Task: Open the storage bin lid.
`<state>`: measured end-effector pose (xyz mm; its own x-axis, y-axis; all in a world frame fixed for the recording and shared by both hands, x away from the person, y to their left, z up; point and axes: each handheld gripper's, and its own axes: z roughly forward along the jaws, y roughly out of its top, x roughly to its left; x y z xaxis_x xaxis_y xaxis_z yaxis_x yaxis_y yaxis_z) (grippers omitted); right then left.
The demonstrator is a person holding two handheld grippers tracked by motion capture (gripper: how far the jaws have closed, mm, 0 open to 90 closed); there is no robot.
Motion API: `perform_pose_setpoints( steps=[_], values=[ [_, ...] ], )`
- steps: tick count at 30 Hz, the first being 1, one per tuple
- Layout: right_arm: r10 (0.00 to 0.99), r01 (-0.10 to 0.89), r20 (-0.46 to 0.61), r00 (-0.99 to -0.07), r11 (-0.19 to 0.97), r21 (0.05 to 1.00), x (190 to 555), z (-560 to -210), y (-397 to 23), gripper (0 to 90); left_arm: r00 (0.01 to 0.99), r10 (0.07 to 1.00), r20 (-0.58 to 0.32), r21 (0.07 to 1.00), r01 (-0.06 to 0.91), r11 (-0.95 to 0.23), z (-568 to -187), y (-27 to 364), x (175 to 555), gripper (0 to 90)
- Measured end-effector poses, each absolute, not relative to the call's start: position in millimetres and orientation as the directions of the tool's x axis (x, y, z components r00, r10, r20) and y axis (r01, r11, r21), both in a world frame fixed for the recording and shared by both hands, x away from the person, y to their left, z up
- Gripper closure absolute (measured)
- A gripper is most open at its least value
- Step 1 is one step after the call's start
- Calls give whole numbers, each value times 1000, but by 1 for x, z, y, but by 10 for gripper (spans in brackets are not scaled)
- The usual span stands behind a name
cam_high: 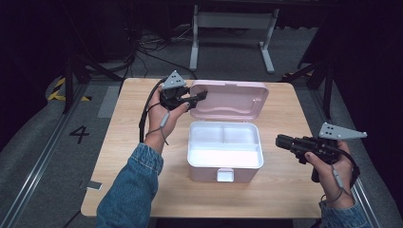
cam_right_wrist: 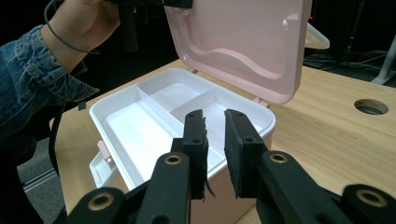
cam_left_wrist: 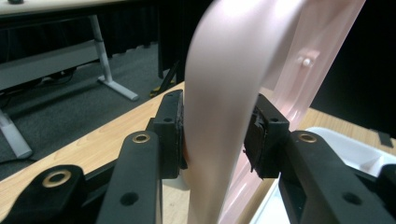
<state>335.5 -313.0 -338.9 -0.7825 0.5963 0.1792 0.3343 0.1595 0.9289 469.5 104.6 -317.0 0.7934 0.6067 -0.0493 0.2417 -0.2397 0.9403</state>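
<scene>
Pink box [cam_high: 224, 151] at the middle of the wooden table [cam_high: 123, 156], its lid [cam_high: 228, 99] raised at the far side, exposing a white tray [cam_high: 223, 142] with compartments. The left gripper [cam_high: 197, 96] clamps the lid's left edge, one pad [cam_left_wrist: 173, 133] on each face. The right gripper [cam_high: 280, 141] hovers just right of the box, touching nothing, jaws nearly together with a narrow gap, nothing between them.

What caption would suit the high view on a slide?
Left gripper holds the pink box's lid open while the right gripper waits beside the white tray.
</scene>
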Motion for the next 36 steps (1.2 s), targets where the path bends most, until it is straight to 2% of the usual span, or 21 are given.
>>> perform_pose_setpoints(
  steps=[14,21,24,36],
  values=[
    [602,341,179,-778,165,926,338,-342,-314,793,780,619,-93,930,290,-226,-328,103,484,627],
    [605,348,183,-775,166,923,339,-344,-315,792,768,636,-72,925,290,-245,-332,99,490,599],
    [606,352,185,-774,168,921,340,-344,-315,793,768,637,-60,917,294,-269,-336,97,493,541],
    [609,363,193,-770,168,917,342,-348,-317,793,756,650,-82,898,339,-281,-349,93,507,467]
  ],
)
